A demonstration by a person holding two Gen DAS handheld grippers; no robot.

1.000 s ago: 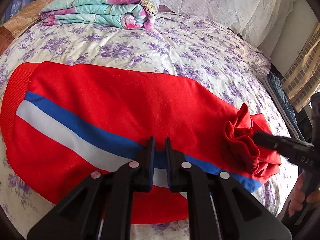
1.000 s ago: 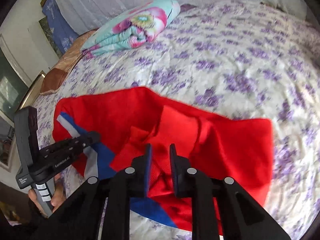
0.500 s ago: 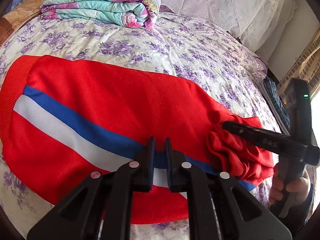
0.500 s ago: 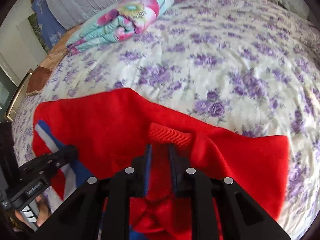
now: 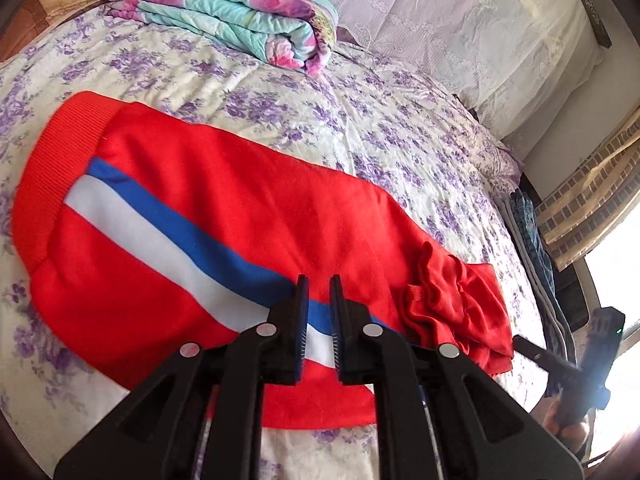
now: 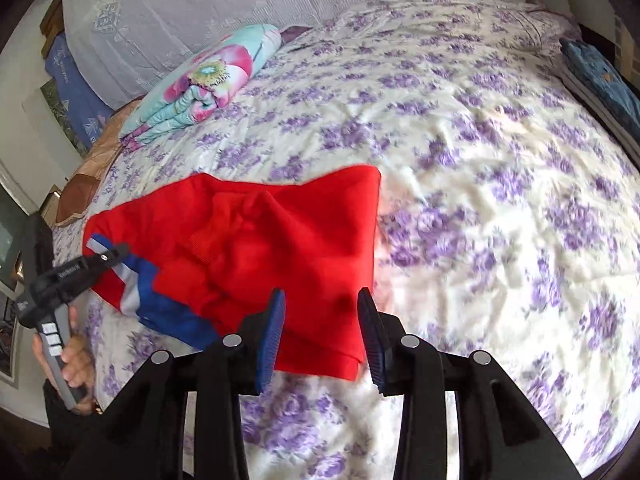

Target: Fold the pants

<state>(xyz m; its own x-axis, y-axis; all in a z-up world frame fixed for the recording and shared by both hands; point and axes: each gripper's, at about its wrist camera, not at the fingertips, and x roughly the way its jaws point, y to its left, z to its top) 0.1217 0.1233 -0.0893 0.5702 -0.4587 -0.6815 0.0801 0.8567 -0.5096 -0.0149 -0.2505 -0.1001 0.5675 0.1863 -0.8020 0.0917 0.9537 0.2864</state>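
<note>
Red pants (image 5: 224,216) with a blue and white side stripe lie across the flowered bed, waistband at the left. Their leg end is bunched in a crumpled heap (image 5: 444,300) at the right, also seen in the right wrist view (image 6: 256,248). My left gripper (image 5: 318,284) hovers above the stripe, jaws nearly closed with a narrow gap and nothing between them. My right gripper (image 6: 320,300) is open and empty, just above the near edge of the bunched leg end; it also shows at the far right of the left wrist view (image 5: 560,364).
A folded floral quilt (image 5: 224,12) lies at the head of the bed beside white lace pillows (image 5: 460,20). Folded blue clothes (image 6: 600,80) sit at the bed's right edge. The bed sheet (image 6: 500,200) spreads right of the pants.
My right gripper has let go of the leg cuff, opened, and pulled back toward the bed's edge. The cuff now lies bunched on the pants. My left gripper stayed shut above the stripe.
</note>
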